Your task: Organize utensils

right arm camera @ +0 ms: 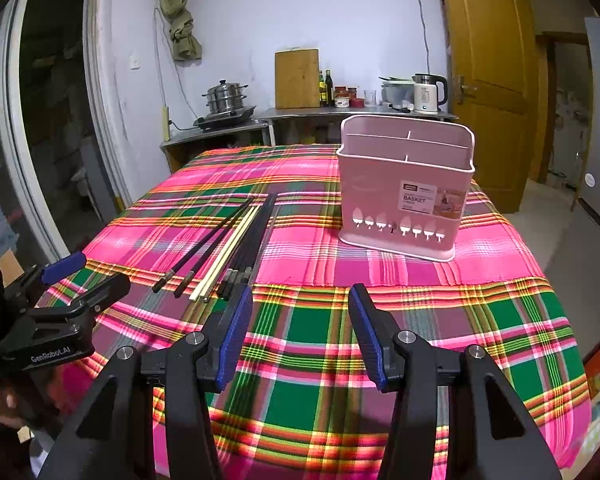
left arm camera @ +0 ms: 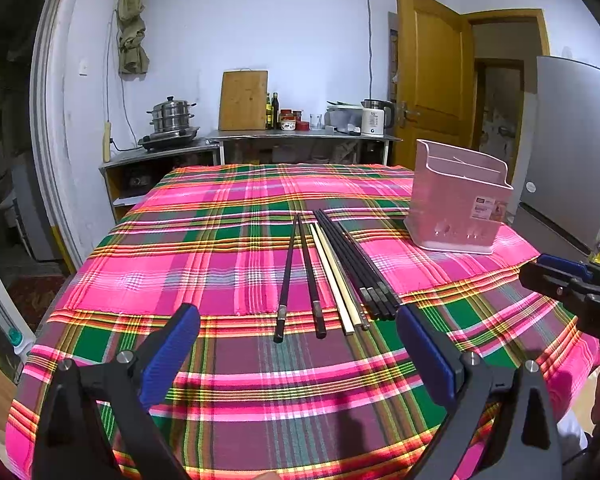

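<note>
Several chopsticks lie side by side on the plaid tablecloth: two loose black ones (left arm camera: 300,272), a pale wooden pair (left arm camera: 332,276) and a bundle of black ones (left arm camera: 356,264), the same bundle (right arm camera: 252,236) showing in the right wrist view. A pink utensil basket (right arm camera: 404,188) with empty compartments stands upright to their right, the same basket (left arm camera: 456,200) showing in the left wrist view. My left gripper (left arm camera: 298,314) hovers open just short of the chopsticks' near ends. My right gripper (right arm camera: 300,296) is open above the cloth, between chopsticks and basket, holding nothing.
The table (left arm camera: 204,380) is covered by a pink and green plaid cloth. Behind it a steel counter (left arm camera: 300,136) carries a steamer pot, a cutting board, bottles and a kettle. A wooden door (right arm camera: 488,68) stands open at the right, next to a grey fridge (left arm camera: 572,140).
</note>
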Tool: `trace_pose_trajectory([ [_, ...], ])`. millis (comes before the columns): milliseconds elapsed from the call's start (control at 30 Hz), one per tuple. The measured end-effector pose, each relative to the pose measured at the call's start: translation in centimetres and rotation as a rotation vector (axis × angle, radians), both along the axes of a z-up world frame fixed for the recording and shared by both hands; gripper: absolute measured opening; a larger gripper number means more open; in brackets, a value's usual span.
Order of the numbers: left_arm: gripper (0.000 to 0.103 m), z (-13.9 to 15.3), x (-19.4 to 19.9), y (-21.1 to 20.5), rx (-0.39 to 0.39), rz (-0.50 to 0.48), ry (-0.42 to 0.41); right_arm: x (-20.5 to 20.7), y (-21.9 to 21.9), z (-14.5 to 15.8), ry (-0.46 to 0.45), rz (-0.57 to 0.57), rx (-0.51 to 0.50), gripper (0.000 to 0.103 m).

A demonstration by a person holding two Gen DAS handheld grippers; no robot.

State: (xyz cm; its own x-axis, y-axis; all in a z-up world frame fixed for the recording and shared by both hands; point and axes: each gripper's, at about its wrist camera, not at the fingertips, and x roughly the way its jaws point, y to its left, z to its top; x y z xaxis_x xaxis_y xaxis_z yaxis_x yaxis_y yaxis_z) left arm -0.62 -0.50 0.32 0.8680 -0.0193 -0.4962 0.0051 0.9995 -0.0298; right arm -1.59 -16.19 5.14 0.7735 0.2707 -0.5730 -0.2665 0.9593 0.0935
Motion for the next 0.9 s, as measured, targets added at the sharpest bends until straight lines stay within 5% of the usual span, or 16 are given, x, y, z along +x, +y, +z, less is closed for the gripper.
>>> trace_pose_trajectory([
  [900, 0.1, 0.08, -0.14, -0.39, -0.002, -0.013, -0.009, -0.11, -0.28, 0.07, -0.005, -0.011, 0.007, 0.051],
])
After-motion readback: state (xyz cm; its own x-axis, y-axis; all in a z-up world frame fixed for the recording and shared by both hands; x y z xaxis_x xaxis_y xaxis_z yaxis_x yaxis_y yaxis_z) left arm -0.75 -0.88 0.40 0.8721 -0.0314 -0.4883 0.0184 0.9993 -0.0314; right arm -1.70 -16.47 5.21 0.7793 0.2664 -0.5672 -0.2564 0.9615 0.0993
